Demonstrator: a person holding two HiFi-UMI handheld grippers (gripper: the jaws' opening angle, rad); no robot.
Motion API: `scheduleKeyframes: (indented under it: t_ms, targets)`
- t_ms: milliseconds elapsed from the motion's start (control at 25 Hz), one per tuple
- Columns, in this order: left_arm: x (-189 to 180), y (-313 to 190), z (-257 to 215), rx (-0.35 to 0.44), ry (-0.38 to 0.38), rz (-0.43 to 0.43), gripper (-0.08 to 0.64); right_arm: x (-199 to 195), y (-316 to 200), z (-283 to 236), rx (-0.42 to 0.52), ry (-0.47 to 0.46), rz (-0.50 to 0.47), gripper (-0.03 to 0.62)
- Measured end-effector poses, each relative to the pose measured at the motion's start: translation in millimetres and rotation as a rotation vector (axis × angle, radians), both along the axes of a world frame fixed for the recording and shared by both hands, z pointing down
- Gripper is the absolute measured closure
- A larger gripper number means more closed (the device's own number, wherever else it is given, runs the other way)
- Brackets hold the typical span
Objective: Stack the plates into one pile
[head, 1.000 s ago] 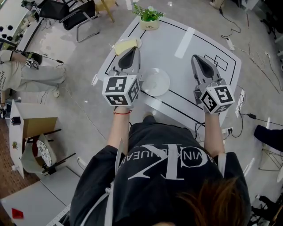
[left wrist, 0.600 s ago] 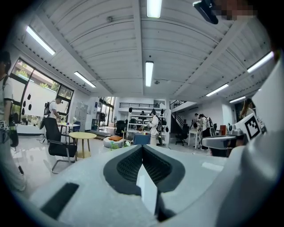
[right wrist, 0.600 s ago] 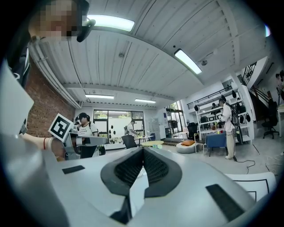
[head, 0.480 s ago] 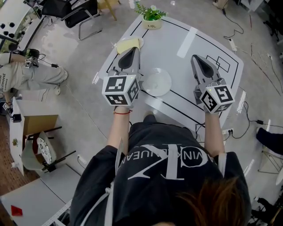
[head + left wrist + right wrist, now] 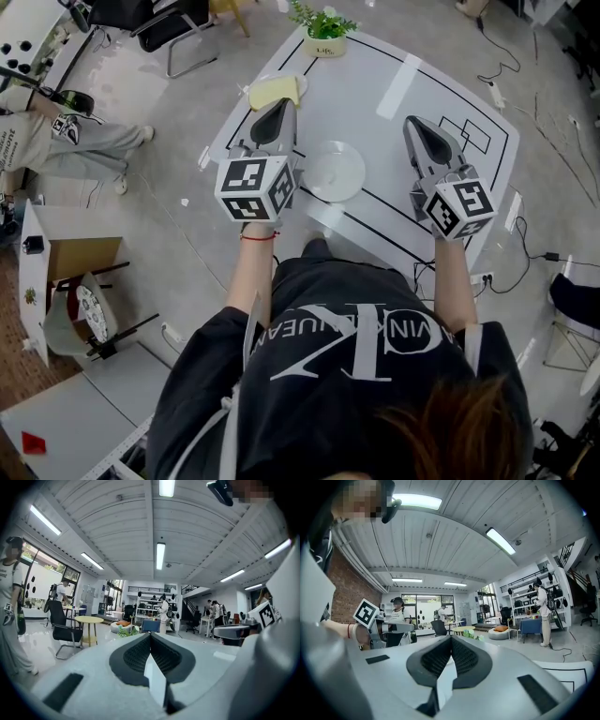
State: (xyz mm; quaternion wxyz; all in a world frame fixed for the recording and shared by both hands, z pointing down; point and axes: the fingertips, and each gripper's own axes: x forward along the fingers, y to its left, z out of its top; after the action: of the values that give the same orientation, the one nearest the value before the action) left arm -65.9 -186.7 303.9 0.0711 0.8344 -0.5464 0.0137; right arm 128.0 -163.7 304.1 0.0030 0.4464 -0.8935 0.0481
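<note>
We're looking down over a big white table [image 5: 361, 103] marked with black lines, and the person in the dark printed shirt [image 5: 347, 375] stands at its near edge with both arms out over it. The left gripper [image 5: 278, 105] is held out roughly level above the table's left side, jaws pressed fully together with nothing between them. The left gripper view [image 5: 150, 634] confirms it: pads meeting, empty. Same story for the right gripper [image 5: 412, 125] over the right side: jaws closed flat on each other, holding nothing, as the right gripper view [image 5: 451, 638] shows. Between the two lies a pale round plate [image 5: 333, 172], just beside the left gripper. A yellow plate [image 5: 272, 91] sits well apart from it near the far left edge, partly under the left gripper's tip. At the far end, a small potted plant [image 5: 323, 33].
</note>
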Motion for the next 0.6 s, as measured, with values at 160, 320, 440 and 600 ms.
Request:
scheduleKeyframes:
  t_ms: [160, 320, 440, 600]
  targets:
    - [-0.7, 2.1, 1.8, -0.009, 0.005, -0.003, 0.551, -1.0, 2.4, -2.5, 0.002, 0.002, -0.004, 0.591]
    - [3.1, 0.8, 5.2, -0.012, 0.004, 0.003, 0.551, 1.6, 1.8, -0.2, 0.002, 0.005, -0.005, 0.591]
    - [3.9, 0.2, 6.3, -0.014, 0.005, 0.009, 0.551, 1.6, 1.7, -0.7, 0.001, -0.001, -0.005, 0.591]
    - [4.2, 1.2, 4.5, -0.011, 0.004, 0.013, 0.551, 3.0, 3.7, -7.9, 0.017, -0.048, 0.003, 0.591]
